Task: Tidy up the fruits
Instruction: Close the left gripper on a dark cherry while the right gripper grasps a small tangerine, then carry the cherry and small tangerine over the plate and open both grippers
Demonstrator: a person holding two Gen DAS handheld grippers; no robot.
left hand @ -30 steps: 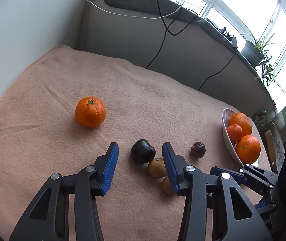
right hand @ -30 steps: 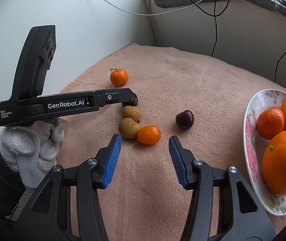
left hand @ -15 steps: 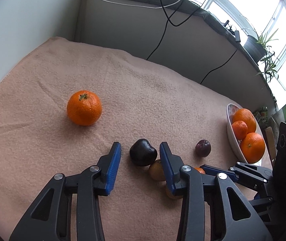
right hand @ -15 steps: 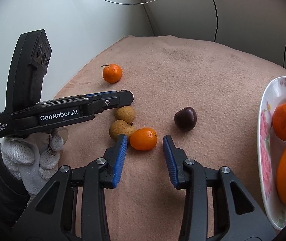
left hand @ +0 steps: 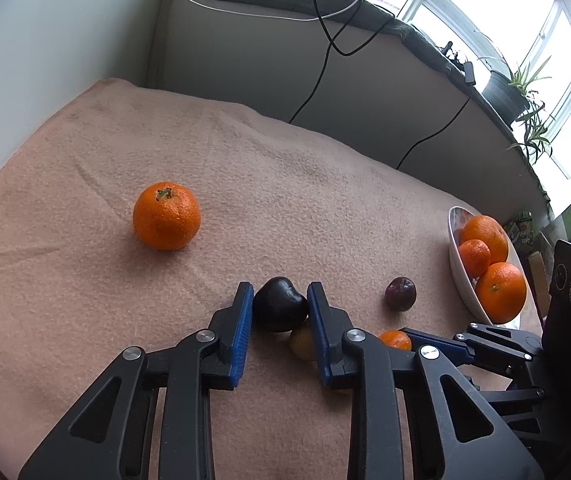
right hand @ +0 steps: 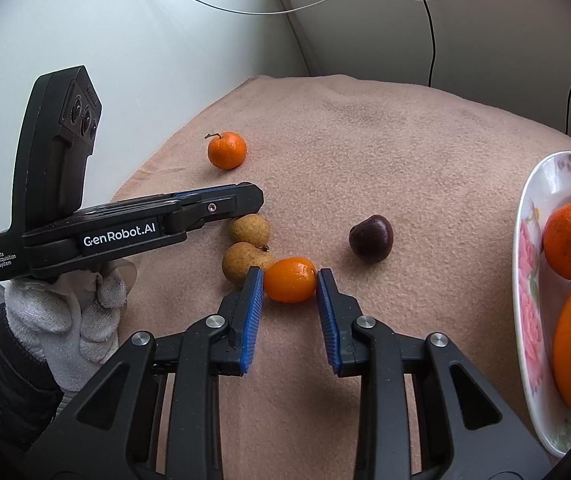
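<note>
— What do we see, from big to small?
— The pink blanket (left hand: pixel 325 184), then the plate (right hand: pixel 533 320) of oranges at right.
— And our grippers?
— Our left gripper (left hand: pixel 280 304) is clamped on the dark plum (left hand: pixel 279 308); our right gripper (right hand: pixel 290 286) is closed against the small orange fruit (right hand: pixel 290 285), near the middle.

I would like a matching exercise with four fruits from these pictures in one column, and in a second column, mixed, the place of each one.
Things:
1. dark plum
2. small orange fruit
3. mandarin with stem
4. big oranges

Places:
A. in the flowered plate
B. alone on the cloth, far from both grippers
C. between the fingers of the left gripper
D. between the fingers of the right gripper

Pairs: 1-C, 2-D, 3-B, 4-A
</note>
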